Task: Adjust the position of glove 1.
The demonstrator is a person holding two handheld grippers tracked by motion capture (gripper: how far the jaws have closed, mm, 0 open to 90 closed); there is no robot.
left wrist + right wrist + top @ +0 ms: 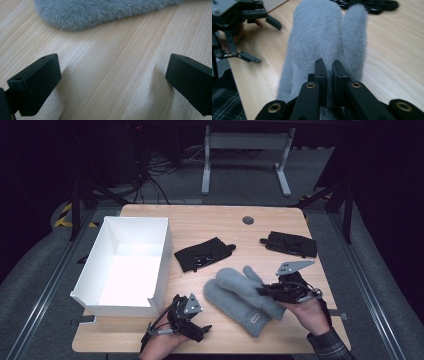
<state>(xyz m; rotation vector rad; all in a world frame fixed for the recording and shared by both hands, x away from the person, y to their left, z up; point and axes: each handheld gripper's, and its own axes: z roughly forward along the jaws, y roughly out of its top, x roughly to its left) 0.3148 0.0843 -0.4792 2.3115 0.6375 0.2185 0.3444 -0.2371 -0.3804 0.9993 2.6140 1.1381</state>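
Two fluffy grey mittens (235,302) lie side by side and overlapping on the wooden table (210,225), near its front. My right gripper (262,291) comes in from the right and is shut on the right-hand mitten (255,280). In the right gripper view the jaws (329,65) pinch the grey pile of that mitten (322,32), whose thumb stands at the right. My left gripper (202,330) rests low at the table's front edge, open and holding nothing. Between its wide-set jaws (112,80) there is bare wood, and a mitten's edge (100,12) lies just ahead.
A white open box (125,265) stands at the left of the table. One black glove (202,254) lies mid-table, another black glove (291,243) at the back right. A round grommet (248,220) sits near the far edge.
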